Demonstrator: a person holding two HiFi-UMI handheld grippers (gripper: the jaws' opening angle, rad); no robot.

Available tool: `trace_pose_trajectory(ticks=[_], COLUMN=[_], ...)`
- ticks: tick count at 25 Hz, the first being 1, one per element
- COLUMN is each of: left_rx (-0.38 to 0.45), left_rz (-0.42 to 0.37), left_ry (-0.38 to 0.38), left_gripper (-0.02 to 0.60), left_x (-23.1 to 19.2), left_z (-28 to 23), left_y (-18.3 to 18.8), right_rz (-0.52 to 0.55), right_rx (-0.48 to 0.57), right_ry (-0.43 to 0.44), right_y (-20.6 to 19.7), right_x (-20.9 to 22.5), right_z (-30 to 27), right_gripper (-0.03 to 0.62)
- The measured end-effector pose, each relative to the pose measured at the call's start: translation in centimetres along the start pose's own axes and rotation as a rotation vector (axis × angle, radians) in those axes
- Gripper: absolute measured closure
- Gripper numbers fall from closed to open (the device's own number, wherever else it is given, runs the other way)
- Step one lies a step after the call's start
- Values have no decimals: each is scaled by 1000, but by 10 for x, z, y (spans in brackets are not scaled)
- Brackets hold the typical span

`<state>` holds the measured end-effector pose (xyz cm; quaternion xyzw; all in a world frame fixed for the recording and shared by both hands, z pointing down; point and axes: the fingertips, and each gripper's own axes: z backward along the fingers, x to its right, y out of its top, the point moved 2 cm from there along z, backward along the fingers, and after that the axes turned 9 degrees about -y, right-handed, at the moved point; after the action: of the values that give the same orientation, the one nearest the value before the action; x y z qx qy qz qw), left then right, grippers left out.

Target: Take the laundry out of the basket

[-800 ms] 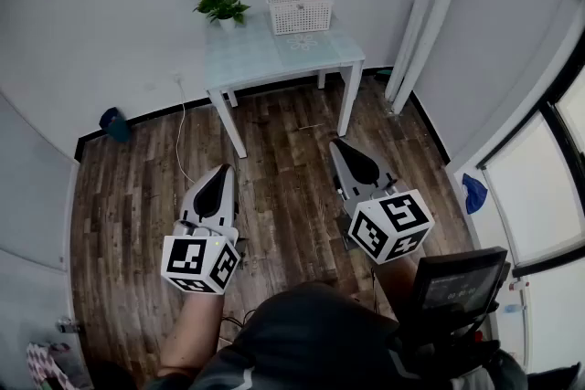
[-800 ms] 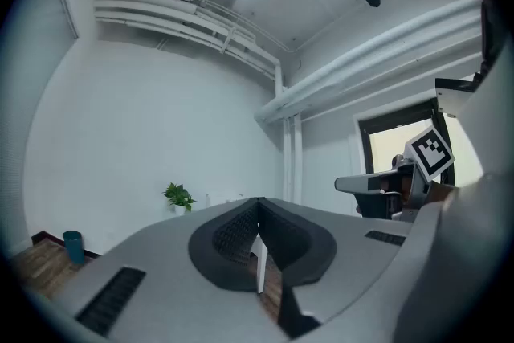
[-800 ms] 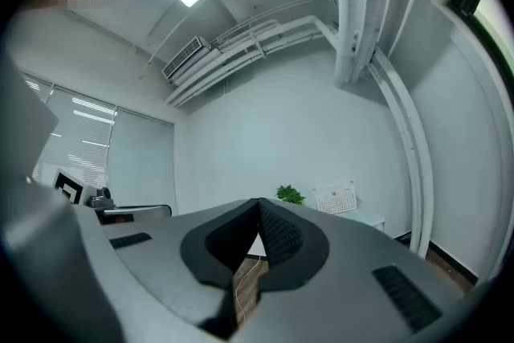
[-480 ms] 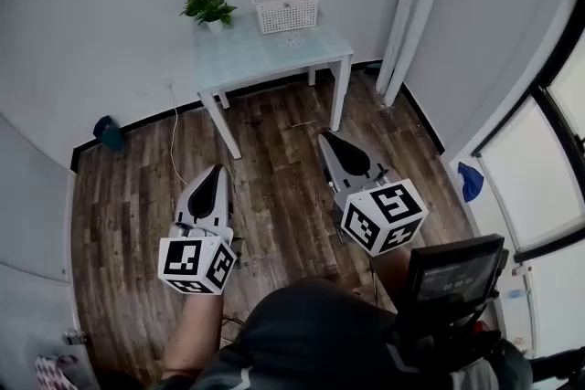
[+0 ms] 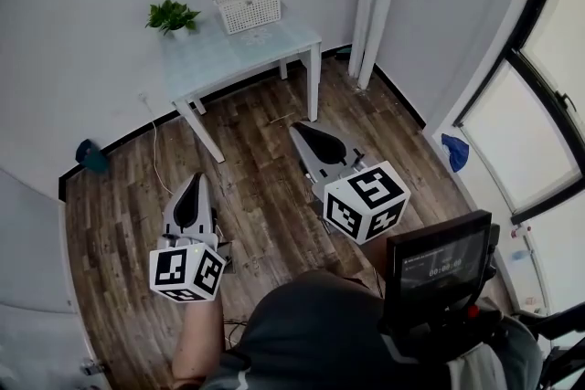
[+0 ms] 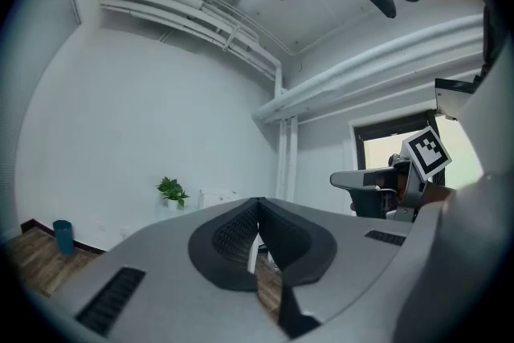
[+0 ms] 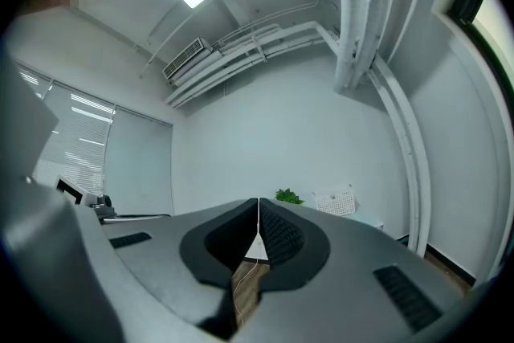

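Left gripper: the left gripper (image 5: pixel 193 187) is pointing level toward the table, its jaws are meeting at the tips, and it is gripping nothing.
Right gripper: the right gripper (image 5: pixel 300 132) is also pointing level, with its jaws pressing fully together and nothing between them.
Basket: the white perforated plastic basket (image 5: pixel 247 5) is standing at the back of the small pale green table with white legs (image 5: pixel 274 46), close to the wall and well apart from both grippers.
Laundry: I am not seeing any cloth over the rim from here; what is lying inside is hidden.
Stage: I am judging that the person is only approaching; nothing is taken out yet.
Risk, jaws: if both are arriving closed like this, they will be pushing the laundry down or poking the basket instead of catching cloth.
Risk, basket: it is looking light, so cloth catching in the holes may be dragging it along or tipping it.
Risk, plant: the small green potted plant (image 5: pixel 171 15) is standing just beside the basket, and a wide left swing could be knocking it over.
Risk, floor: a thin white cable (image 5: pixel 154 142) is lying on the dark wooden floor (image 5: pixel 265 169) near the table leg, and a foot may be catching it.
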<state>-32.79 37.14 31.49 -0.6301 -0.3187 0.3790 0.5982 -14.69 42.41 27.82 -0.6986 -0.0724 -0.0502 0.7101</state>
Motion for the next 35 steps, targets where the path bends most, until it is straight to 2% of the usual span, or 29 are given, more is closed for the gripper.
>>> trace_pose_trajectory(ticks=[12,17,22,27,33,35], left_rx=[9,1,-11,-12,12,7], left_rz=[52,49,36,36,33,21], left_ry=[-42,-34,-4,39,48,57], left_gripper=[572,572,572,572,572,572], left_x=[-25,-35,-55,-73,-63,-60], left_z=[18,7,-30,-109,-105,-122], left_y=[-25,-30,-26,-13,-22,-26], right_rz=[28,25,2,-45,-44,-48], right_rx=[-19,-12,4,-5,25,30], right_ry=[-30,-4,28,58,70,88], right_y=[-21,-24,-20,-8,-14,-16], right_x=[-24,-20,2,64,69,85], right_z=[-3,-23,-63,-124,-116,-122], right_gripper=[574,574,574,574,574,574])
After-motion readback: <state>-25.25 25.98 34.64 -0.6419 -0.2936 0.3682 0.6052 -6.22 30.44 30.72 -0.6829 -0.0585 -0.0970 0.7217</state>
